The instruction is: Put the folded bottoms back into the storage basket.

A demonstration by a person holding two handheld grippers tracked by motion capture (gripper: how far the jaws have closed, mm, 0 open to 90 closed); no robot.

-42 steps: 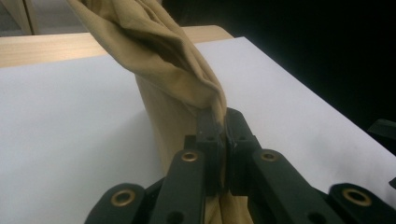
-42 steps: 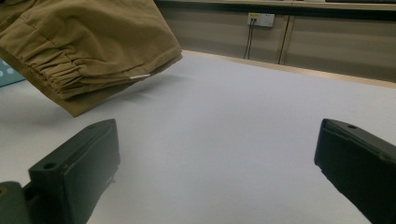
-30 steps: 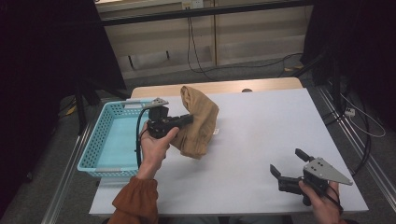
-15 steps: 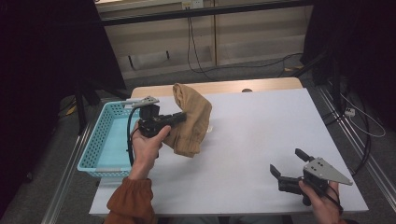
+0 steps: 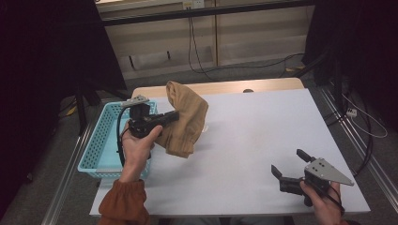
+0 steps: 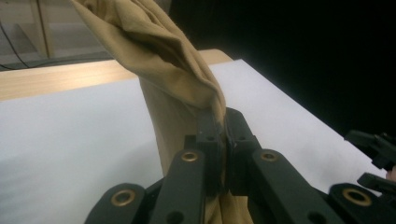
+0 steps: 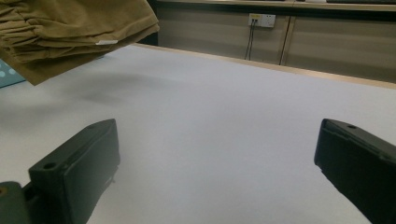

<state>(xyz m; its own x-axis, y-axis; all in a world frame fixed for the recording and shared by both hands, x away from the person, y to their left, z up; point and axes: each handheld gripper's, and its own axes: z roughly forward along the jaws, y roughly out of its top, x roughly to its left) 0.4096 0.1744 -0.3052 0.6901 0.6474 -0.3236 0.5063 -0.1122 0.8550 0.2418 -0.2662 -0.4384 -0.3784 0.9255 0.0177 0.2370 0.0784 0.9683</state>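
A tan cloth garment (image 5: 185, 119) hangs folded in the air above the white table's (image 5: 248, 140) left part. My left gripper (image 5: 174, 115) is shut on it; in the left gripper view the two black jaws pinch a fold of the tan garment (image 6: 177, 70) between their tips at my left gripper (image 6: 223, 119). My right gripper (image 5: 288, 165) rests near the table's front right corner, jaws spread wide with nothing between them. In the right gripper view the garment (image 7: 70, 32) hangs at the upper left, far beyond my right gripper (image 7: 217, 154).
A light blue mesh basket (image 5: 101, 145) stands at the table's left edge, just left of the held garment. A wooden strip (image 5: 263, 86) runs along the table's far edge. Black stands and cables (image 5: 356, 117) are on the floor to the right.
My left hand has lifted the garment and carried it leftward, toward the basket. The right gripper has stayed where it was.
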